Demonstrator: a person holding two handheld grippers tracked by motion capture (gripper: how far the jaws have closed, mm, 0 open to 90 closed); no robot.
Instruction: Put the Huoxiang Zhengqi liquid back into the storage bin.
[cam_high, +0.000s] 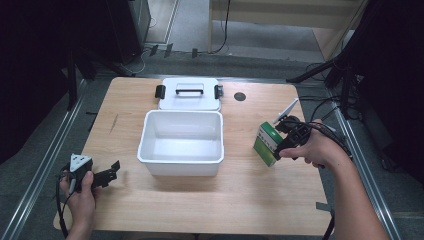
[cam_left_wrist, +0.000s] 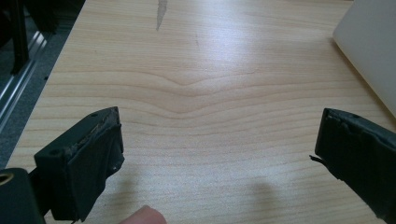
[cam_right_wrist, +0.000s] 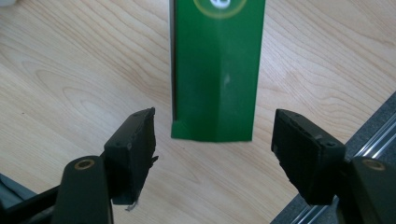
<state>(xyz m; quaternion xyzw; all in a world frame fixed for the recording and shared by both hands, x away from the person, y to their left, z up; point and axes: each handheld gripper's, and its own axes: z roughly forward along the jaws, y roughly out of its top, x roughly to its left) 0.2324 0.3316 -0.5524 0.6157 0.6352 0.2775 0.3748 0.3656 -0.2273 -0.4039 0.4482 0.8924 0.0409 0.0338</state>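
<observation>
A green box (cam_right_wrist: 215, 70) stands on the wooden surface (cam_high: 250, 190), right of the white tub (cam_high: 181, 142). The right hand-held gripper (cam_right_wrist: 212, 144) is seen just short of it, jaws apart, box dead ahead, long axis running away. From above its white side is shown. The left hand-held gripper (cam_left_wrist: 219, 154), spread and holding nothing, is farther off.

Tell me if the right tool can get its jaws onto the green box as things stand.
Probably yes. The right tool faces the near end of the green box, its jaws stand wider than the box, apart from its sides, and only bare table lies between them.
</observation>
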